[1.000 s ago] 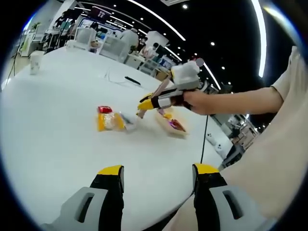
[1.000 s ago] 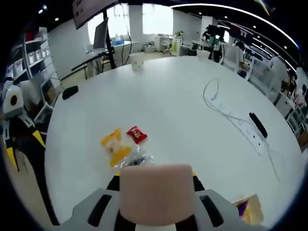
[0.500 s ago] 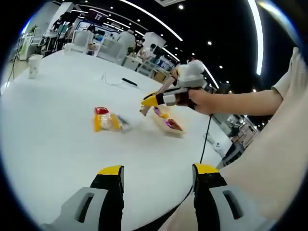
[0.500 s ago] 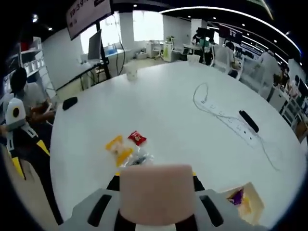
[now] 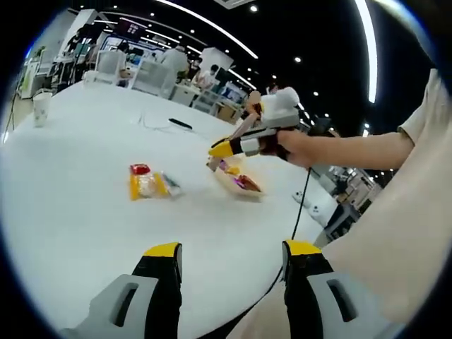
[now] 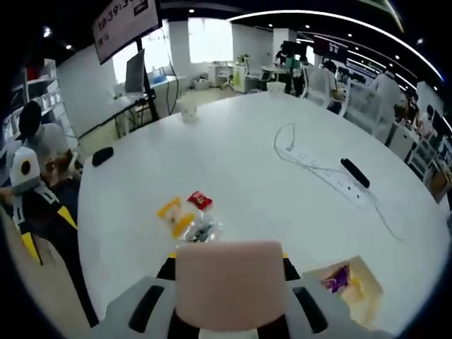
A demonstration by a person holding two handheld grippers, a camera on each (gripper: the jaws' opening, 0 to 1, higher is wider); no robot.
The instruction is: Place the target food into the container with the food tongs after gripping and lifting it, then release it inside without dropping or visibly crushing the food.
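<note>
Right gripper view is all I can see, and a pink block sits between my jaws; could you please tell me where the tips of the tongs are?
Observer: In the left gripper view, the right gripper is shut on the food tongs. Their tips point down at the end of the container that faces the snack packets.
Operator: Thank you. Are the tips touching those packets?
Observer: No, bare table shows between the tips and the packets.
Operator: And is the left gripper holding anything?
Observer: No, the left gripper has its jaws open with nothing between them, low over the table's near edge.
</note>
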